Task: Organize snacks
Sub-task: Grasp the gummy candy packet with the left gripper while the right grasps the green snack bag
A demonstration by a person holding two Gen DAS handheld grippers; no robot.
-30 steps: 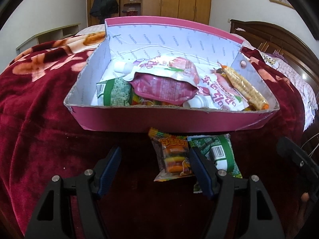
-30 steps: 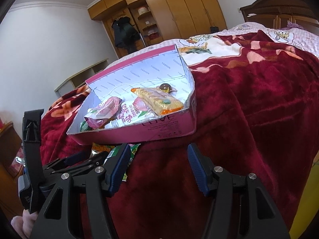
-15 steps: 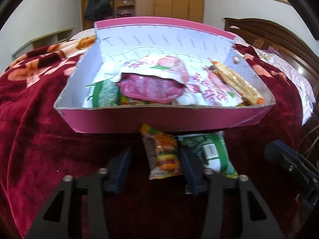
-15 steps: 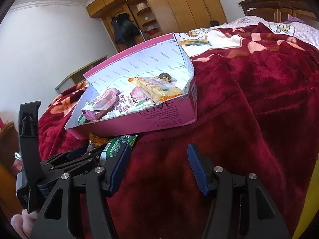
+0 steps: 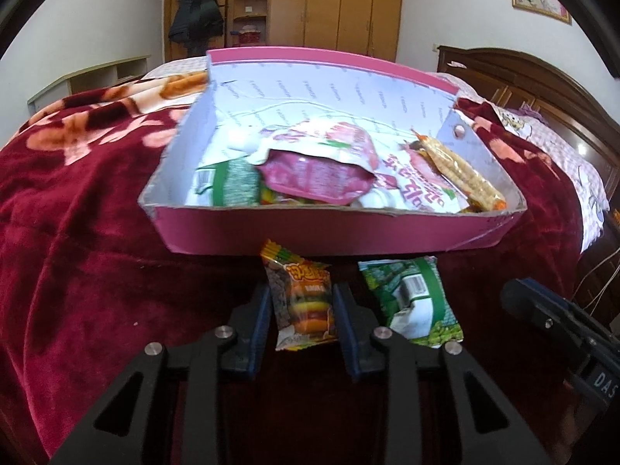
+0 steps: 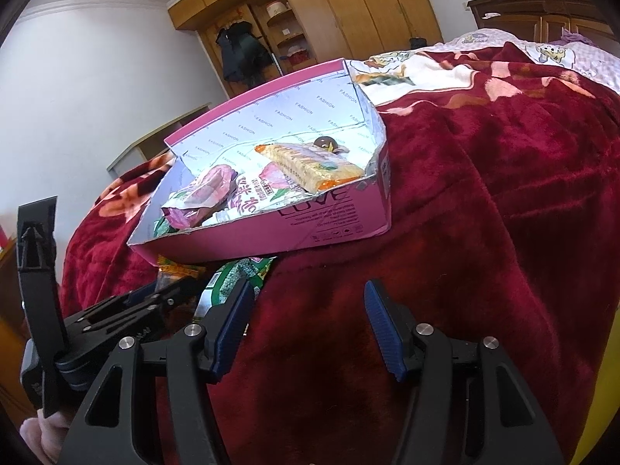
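Note:
A pink cardboard box [image 5: 310, 232] sits on the red blanket and holds several snack packets. In front of it lie an orange burger-gummy packet [image 5: 304, 302] and a green pea packet [image 5: 414, 302]. My left gripper [image 5: 302, 306] has closed on the sides of the burger-gummy packet, which rests on the blanket. In the right wrist view the box [image 6: 329, 224] is ahead to the left, and the green packet [image 6: 236, 275] lies by my left fingertip. My right gripper [image 6: 306, 310] is open and empty over the blanket.
The bed's red blanket [image 6: 484, 213] slopes away to the right. A dark wooden headboard [image 5: 542, 89] stands at the right. Wooden wardrobes [image 5: 329, 4] and a low shelf [image 5: 89, 81] line the far wall.
My left gripper moved forward and closed its fingers around the burger-gummy packet. The right gripper stayed open and shifted only a little.

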